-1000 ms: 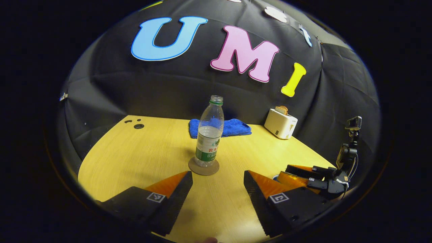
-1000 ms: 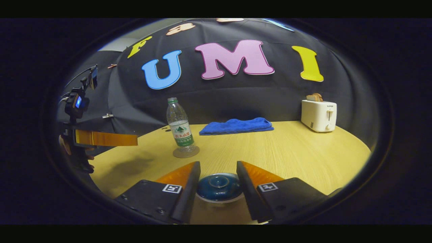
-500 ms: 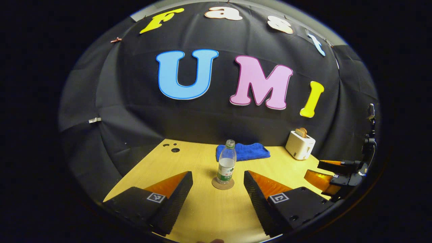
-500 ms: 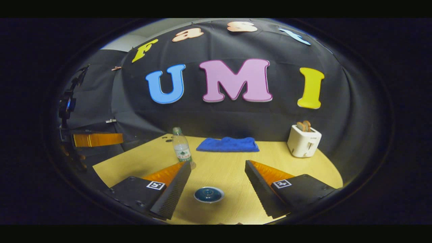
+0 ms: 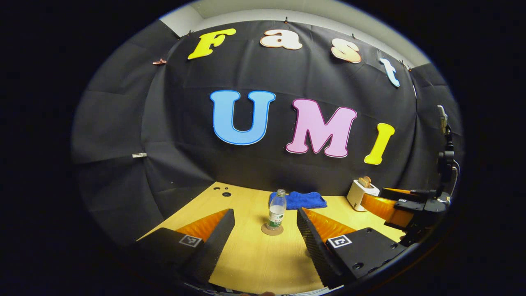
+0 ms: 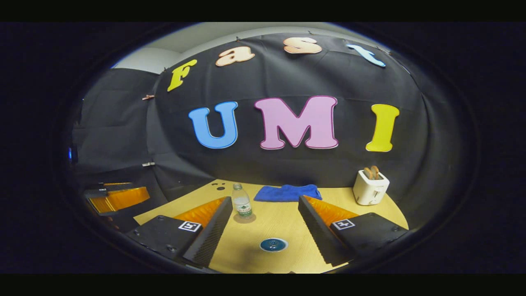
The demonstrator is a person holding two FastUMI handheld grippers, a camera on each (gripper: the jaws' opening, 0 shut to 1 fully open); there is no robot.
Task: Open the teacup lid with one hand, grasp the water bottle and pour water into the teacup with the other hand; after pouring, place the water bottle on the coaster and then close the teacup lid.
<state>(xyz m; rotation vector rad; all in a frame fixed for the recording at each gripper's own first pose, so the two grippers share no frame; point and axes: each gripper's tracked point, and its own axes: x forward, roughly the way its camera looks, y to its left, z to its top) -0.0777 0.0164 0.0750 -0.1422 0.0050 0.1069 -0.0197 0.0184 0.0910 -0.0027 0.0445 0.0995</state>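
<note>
Both hand-held grippers hang above the bench (image 6: pixel 370 213), fingers spread wide, gripping nothing: left hand-held gripper (image 5: pixel 265 240), right hand-held gripper (image 6: pixel 263 234). The water bottle (image 6: pixel 242 203) stands upright on its coaster (image 6: pixel 245 218); the lidded teacup (image 6: pixel 273 244) sits near it.

Both gripper views high, far back, facing booth wall; shared: table (image 5: pixel 250 263), water bottle (image 5: pixel 277 209), toaster (image 6: pixel 370 188).

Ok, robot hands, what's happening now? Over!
Left gripper open, right gripper open, both holding nothing. Water bottle upright on coaster; lid on teacup. Nothing in the way.
</note>
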